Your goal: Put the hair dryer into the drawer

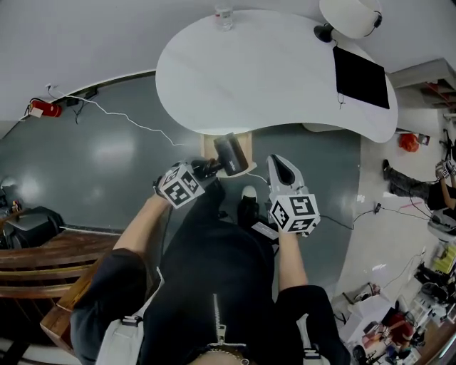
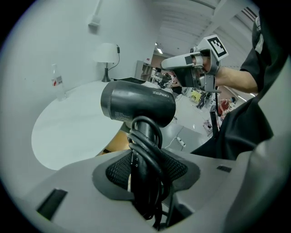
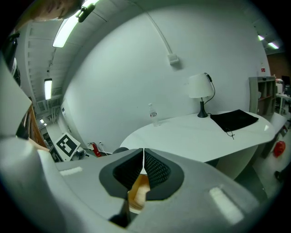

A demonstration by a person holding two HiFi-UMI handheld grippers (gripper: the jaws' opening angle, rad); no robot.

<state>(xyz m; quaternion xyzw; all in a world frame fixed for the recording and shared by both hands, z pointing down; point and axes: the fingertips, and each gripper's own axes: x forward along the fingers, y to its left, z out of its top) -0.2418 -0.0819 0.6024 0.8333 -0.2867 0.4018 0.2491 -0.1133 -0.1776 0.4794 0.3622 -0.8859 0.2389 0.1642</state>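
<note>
A black hair dryer (image 1: pixel 231 154) with its cord wound round the handle (image 2: pixel 145 154) is held up in the air by my left gripper (image 1: pixel 206 170), which is shut on that handle (image 2: pixel 145 177). Its barrel (image 2: pixel 136 105) lies crosswise above the jaws. Just beyond it, a pale wooden unit (image 1: pixel 211 146) stands under the edge of the white table (image 1: pixel 271 71); I cannot tell whether a drawer is open. My right gripper (image 1: pixel 279 165) hovers to the dryer's right, shut with nothing between its pads (image 3: pixel 143 159). It also shows in the left gripper view as the right gripper (image 2: pixel 191 63).
On the table stand a lamp (image 1: pixel 349 16), a black mat (image 1: pixel 361 77) and a water bottle (image 1: pixel 224 18). A white cable (image 1: pixel 128 121) and a red object (image 1: pixel 44 108) lie on the dark floor. A wooden bench (image 1: pixel 43 264) is at my left. Clutter lines the right side.
</note>
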